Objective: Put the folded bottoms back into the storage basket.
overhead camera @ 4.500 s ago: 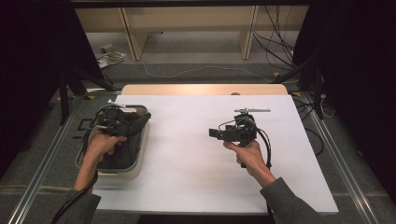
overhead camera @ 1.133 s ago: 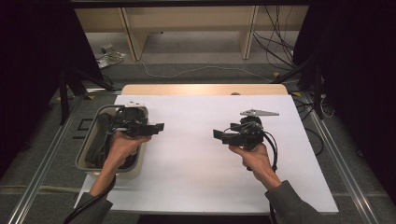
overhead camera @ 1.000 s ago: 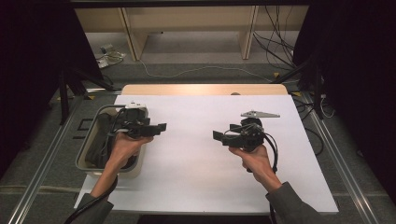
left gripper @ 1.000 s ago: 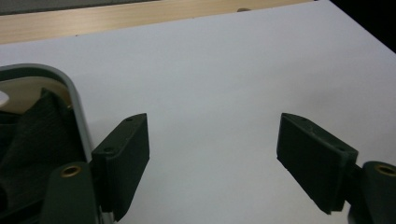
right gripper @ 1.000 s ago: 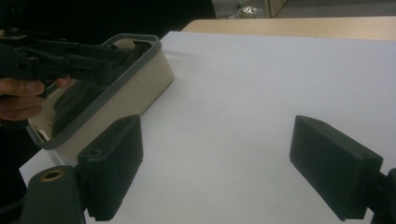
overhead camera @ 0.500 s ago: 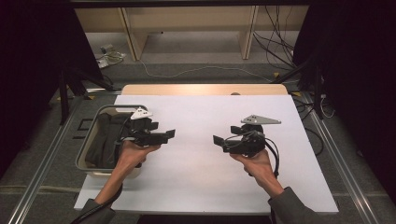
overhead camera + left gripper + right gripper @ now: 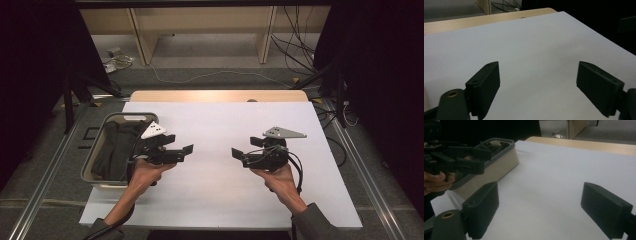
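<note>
Your left gripper [image 7: 186, 150] & right gripper [image 7: 235, 154]: jaws wide, nothing held; bin [image 7: 95, 150] contents dark, can't ID.

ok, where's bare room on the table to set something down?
Bare white table top between the left gripper and right gripper, plus the far strip toward the wooden edge and the near strip. Crowded only at the left: the bin of dark cloth.

White table cover [image 7: 220, 125] — floor cables [image 7: 295, 55]

White table [image 7: 220, 190], beige grey-rimmed bin [image 7: 95, 172], dark cloth [image 7: 112, 150] inside
</note>
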A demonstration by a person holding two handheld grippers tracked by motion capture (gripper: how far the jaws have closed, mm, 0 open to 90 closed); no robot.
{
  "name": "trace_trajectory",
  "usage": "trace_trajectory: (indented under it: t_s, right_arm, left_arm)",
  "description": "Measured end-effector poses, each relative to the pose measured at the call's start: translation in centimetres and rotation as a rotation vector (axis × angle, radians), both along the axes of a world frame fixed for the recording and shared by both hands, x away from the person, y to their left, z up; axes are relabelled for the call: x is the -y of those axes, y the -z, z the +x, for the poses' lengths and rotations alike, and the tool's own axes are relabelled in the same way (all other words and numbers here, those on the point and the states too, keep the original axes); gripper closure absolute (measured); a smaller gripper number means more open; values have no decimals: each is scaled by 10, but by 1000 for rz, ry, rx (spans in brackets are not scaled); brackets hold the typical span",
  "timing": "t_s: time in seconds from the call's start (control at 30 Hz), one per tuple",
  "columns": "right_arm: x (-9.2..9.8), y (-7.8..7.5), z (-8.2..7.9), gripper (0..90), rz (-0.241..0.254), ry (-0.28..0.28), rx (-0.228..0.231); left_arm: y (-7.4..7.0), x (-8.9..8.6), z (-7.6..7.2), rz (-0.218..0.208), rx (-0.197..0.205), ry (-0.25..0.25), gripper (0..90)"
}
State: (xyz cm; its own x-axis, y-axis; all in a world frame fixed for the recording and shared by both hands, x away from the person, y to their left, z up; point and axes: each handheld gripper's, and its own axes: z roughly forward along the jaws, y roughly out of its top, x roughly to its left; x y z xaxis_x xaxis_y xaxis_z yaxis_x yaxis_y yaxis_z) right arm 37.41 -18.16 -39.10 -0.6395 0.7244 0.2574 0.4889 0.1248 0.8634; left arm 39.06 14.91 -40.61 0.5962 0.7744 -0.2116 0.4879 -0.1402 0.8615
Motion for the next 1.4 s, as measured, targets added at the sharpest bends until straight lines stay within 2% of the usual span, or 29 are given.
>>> trace_trajectory:
  t_s: [0.13,0.23,0.6,0.7,0.83,1.0,1.13,1.23,1.4]
  right_arm:
    - [2,1,-4,156,7,-10,15]
    - [3,2,-7,157,10,-12,22]
    - [7,3,-14,157,12,-18,44]
    - [10,4,-16,157,19,-16,51]
    - [12,5,-19,157,19,-13,54]
    - [14,7,-23,157,18,-14,71]
    - [14,9,-26,156,8,-20,82]
    - [14,9,-29,147,4,-26,97]
    - [17,11,-33,135,10,-28,100]
  left_arm:
    - [2,3,-5,1,37,20,183]
    - [3,4,-8,-24,49,31,183]
    - [6,9,-21,-23,111,68,180]
    - [7,10,-25,-35,119,70,180]
    - [7,9,-29,-31,132,90,180]
    - [11,6,-35,-32,145,89,180]
    - [15,5,-39,-30,142,104,176]
    - [17,4,-43,-44,150,106,169]
    - [18,3,-50,-50,190,144,155]
